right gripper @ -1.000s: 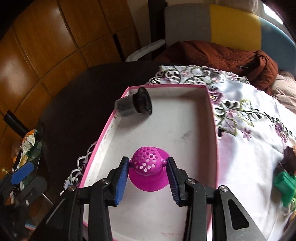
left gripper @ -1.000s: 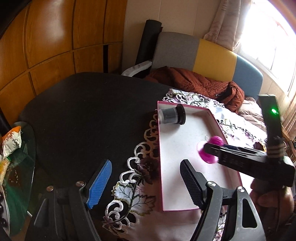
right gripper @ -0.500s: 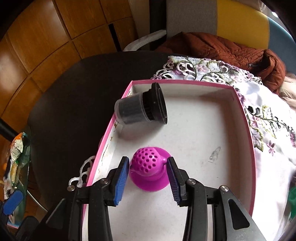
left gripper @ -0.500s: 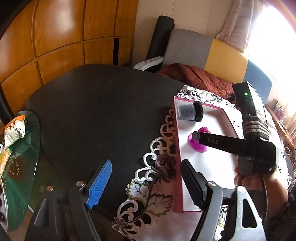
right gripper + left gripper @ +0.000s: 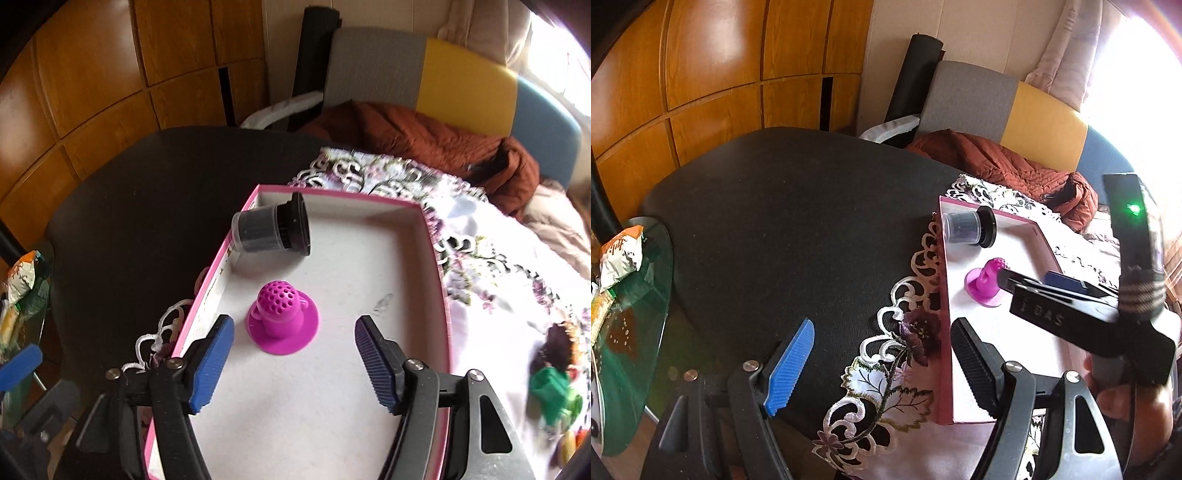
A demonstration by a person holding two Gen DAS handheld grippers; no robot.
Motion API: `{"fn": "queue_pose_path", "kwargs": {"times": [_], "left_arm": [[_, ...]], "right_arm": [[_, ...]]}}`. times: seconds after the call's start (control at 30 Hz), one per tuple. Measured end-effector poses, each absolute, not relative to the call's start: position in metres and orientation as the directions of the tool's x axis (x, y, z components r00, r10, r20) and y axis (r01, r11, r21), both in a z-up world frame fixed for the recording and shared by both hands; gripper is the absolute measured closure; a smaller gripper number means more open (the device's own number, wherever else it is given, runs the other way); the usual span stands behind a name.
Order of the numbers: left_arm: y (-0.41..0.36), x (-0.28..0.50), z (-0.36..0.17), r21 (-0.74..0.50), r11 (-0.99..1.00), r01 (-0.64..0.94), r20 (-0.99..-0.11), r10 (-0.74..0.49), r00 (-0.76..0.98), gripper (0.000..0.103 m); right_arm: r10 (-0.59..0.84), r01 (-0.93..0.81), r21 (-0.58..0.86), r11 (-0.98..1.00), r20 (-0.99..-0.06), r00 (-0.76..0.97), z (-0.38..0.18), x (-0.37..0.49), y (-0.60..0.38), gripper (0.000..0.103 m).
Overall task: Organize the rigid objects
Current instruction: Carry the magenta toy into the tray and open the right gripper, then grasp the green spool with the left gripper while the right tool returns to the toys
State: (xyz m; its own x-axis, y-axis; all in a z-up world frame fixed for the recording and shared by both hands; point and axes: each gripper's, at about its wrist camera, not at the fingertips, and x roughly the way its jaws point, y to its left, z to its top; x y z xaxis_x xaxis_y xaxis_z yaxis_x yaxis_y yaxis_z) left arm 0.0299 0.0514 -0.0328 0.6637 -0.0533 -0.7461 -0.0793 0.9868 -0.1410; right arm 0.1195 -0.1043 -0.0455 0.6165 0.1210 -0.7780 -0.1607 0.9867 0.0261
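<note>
A magenta perforated strainer [image 5: 282, 318] stands on the white floor of a pink-rimmed box [image 5: 436, 254]. My right gripper [image 5: 293, 338] is open just behind it, jaws wide apart and touching nothing. A grey jar with a black lid [image 5: 272, 230] lies on its side in the box's far left corner. In the left wrist view the strainer [image 5: 984, 281] and jar [image 5: 968, 229] show in the box [image 5: 943, 295], with the right gripper's fingers [image 5: 1015, 280] beside the strainer. My left gripper [image 5: 882, 350] is open and empty above the black table's near edge.
The box sits on a floral lace cloth [image 5: 491, 280] over a black round table [image 5: 794, 221]. A green toy [image 5: 554, 395] lies on the cloth at the right. A brown jacket [image 5: 424, 140] lies on a sofa behind. A glass side table with snack bags [image 5: 620, 254] stands at the left.
My right gripper has opened and let go of the magenta strainer, which now stands free in the box. The gripper has drawn back slightly. The left gripper stays open.
</note>
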Motion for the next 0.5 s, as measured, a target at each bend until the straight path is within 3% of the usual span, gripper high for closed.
{"fn": "queue_pose_path", "kwargs": {"times": [0.5], "left_arm": [[0.036, 0.026, -0.018, -0.127, 0.99, -0.055, -0.728, -0.056, 0.683, 0.025]], "right_arm": [[0.066, -0.148, -0.068, 0.987, -0.664, 0.744, -0.005, 0.066, -0.12, 0.026]]}}
